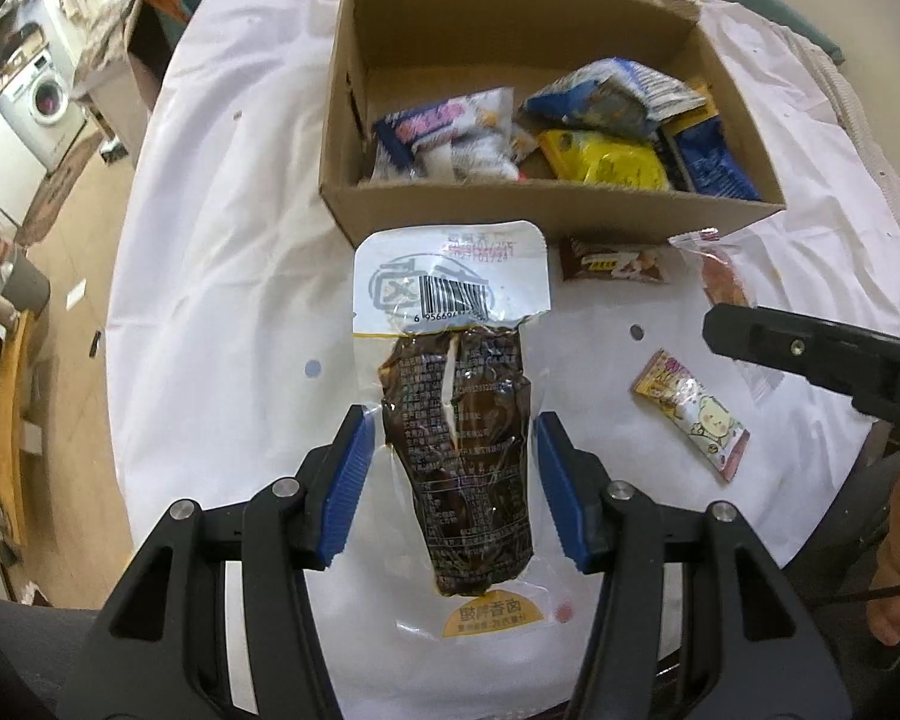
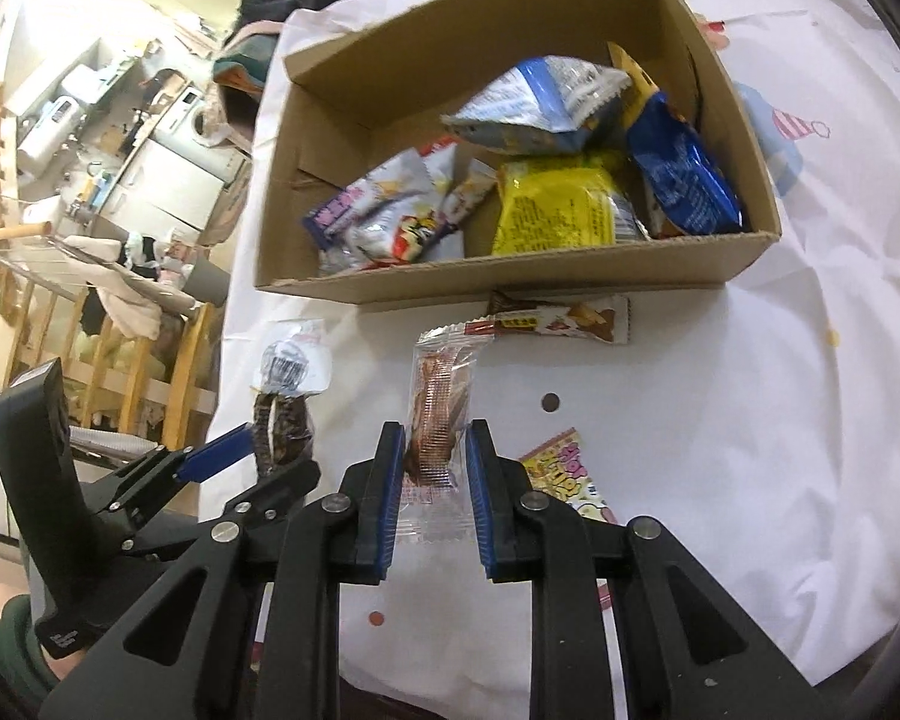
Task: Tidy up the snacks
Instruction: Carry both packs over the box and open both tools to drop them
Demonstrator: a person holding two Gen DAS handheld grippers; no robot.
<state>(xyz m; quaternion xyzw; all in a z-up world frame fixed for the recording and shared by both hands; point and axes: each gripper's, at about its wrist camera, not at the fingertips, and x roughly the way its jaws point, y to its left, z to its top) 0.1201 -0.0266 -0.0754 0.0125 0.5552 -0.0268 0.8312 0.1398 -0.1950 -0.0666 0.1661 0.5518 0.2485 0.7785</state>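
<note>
A white cloth point(image 1: 222, 276) covers the table, and on it sits an open cardboard box point(image 1: 546, 204) already holding a jumble of snack packets, a yellow one point(image 2: 555, 213) and a dark blue one point(image 2: 681, 180) among them. The left gripper point(image 1: 453, 468) holds a long vacuum-sealed brown meat pouch point(image 1: 459, 420) between its blue pads, its long axis running straight away from the gripper toward the box, barcode end nearest the box wall. The right gripper point(image 2: 432, 480) is clamped on a slim clear packet with a reddish-brown strip point(image 2: 441, 414), also pointing lengthwise toward the box. Between the grippers and the box lies a brown-and-white bar wrapper point(image 2: 561, 318), just beside the front wall. A small pink and yellow candy packet point(image 1: 690, 414) rests on the cloth near the right gripper.
</note>
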